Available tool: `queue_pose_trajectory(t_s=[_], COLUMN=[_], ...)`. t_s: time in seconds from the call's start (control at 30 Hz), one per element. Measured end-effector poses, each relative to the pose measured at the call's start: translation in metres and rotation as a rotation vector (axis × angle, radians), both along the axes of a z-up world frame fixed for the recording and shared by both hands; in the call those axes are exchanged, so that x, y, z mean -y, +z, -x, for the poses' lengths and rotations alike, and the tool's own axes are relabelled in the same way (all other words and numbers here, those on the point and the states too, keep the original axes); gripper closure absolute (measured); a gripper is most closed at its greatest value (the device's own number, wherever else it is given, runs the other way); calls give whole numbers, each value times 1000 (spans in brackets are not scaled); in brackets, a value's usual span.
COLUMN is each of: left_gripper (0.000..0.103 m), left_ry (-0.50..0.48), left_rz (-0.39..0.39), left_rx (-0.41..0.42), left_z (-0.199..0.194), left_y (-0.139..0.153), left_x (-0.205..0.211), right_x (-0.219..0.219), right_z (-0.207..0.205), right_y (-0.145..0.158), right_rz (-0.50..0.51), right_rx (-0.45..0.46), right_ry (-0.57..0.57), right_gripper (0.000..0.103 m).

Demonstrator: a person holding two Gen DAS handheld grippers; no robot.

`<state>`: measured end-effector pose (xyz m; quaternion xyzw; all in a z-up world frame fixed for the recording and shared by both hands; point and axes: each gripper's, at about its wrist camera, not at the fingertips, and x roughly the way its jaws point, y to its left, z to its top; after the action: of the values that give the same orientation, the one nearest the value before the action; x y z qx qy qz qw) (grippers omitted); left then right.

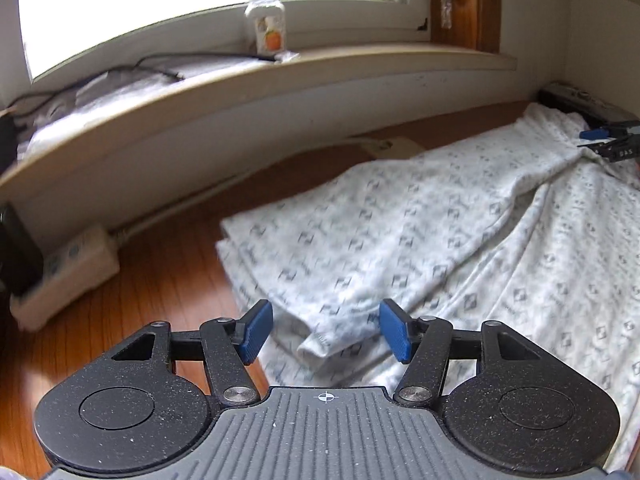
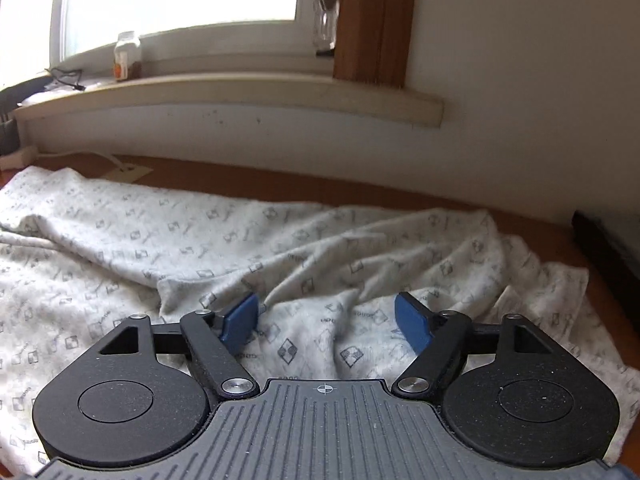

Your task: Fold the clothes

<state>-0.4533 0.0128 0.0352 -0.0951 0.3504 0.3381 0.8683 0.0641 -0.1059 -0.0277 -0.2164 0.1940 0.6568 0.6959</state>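
Between folds now, left claw [image 1: 326, 330] and right claw [image 2: 326, 320] both spread apart, empty (just above the cloth), patterned garment [image 1: 420, 232] lying half-folded on the counter [image 1: 160, 280]; next, probably pinching the sleeve cuff [image 1: 316, 346].

Bright overexposed window [image 1: 200, 0] upper left above a pale wooden sill [image 1: 280, 76], white wall [image 2: 520, 80] right, reddish-brown wood surface [image 1: 160, 272] lower left.
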Motion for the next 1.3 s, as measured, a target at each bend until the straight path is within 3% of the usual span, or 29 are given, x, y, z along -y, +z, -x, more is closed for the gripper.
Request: queue_pose_trajectory(t_s=[0.03, 0.07, 0.1, 0.13, 0.17, 0.37, 0.43, 0.5, 0.57, 0.63, 0.73, 0.9, 0.97, 1.07, 1.3], left_gripper=[45, 62, 72, 92, 97, 97, 95, 82, 48, 34, 23, 22, 23, 27, 32], left_ry=[3, 0, -4, -8, 2, 27, 31, 42, 57, 61, 38, -49, -25, 60, 184], left_rz=[8, 14, 20, 26, 23, 49, 47, 34, 6, -16, -38, -78, -85, -76, 52], left_rx=[16, 29, 41, 54, 63, 95, 72, 55, 57, 72, 92, 69, 29, -3, 47], left_z=[3, 4, 6, 8, 10, 30, 29, 26, 22, 13, -15, -77, -91, -82, -27], left_y=[-1, -1, 0, 0, 2, 11, 11, 13, 18, 25, 35, 40, 33, 23, 4], left_x=[-1, 0, 2, 3, 5, 12, 13, 14, 13, 10, 4, -19, -37, -64, -100], right_x=[0, 0, 0, 0, -1, 2, 2, 2, 2, 2, 2, 2, 2, 2, 4], right_z=[0, -1, -1, -2, -3, -2, -3, -3, -3, -2, -2, -3, -4, -4, -8], right_y=[0, -1, -1, -1, -1, 0, 0, 0, 0, 0, 0, 0, 0, 0, 2], right_rz=[2, 3, 3, 4, 4, 2, -1, -5, -6, -6, -8, -11, -11, -13, -27], right_rx=[-10, -18, -23, -29, -35, -29, -30, -29, -27, -26, -27, -31, -32, -35, -63], right_ry=[0, -1, -1, -2, -2, -1, -3, -5, -5, -4, -3, -1, 0, 1, 19], right_gripper=[27, 27, 27, 27, 27, 27, 27, 27, 26, 26, 26, 26, 26, 25, 21])
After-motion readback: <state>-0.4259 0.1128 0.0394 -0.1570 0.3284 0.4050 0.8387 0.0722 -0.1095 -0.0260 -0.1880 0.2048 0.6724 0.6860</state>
